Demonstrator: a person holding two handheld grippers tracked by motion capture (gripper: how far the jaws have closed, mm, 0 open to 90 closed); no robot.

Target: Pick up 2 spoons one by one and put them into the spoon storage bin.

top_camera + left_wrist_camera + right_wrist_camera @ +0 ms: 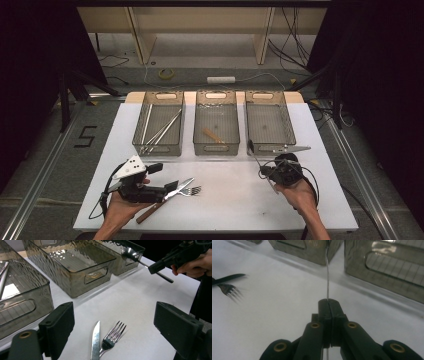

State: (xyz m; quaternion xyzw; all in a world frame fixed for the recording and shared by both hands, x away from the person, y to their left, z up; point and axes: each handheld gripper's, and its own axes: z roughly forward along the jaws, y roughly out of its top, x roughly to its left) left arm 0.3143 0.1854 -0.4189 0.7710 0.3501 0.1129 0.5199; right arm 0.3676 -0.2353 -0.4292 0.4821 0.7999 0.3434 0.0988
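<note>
So we're mid cutlery sort here: three smoked plastic bins sit in a row at the far side of the white table point(320, 200), and the right gripper point(328, 301) has its jaws pressed together on the thin handle of a spoon point(130, 253), which we're holding up off the table near the front corner of the right bin point(270, 125). From the left gripper view you can see the bowl of the spoon hanging right by that bin's near rim, so we'd call this the carry step, with the drop not done yet. The left bin point(159, 125) already has a few long metal pieces in it, and the middle bin point(216, 125) has something small and tan we can't make out. Next move, as we read it: lift the spoon over the wall of the right bin, get it lengthwise inside, then let go. The handle is skinny and pinched near one end, so it could swing. Meanwhile the left gripper point(113, 325) is spread wide and parked just near of the knife point(95, 340) and fork point(113, 336), which lie touching side by side on the table, not gripped. Those look like they're up next.
</note>
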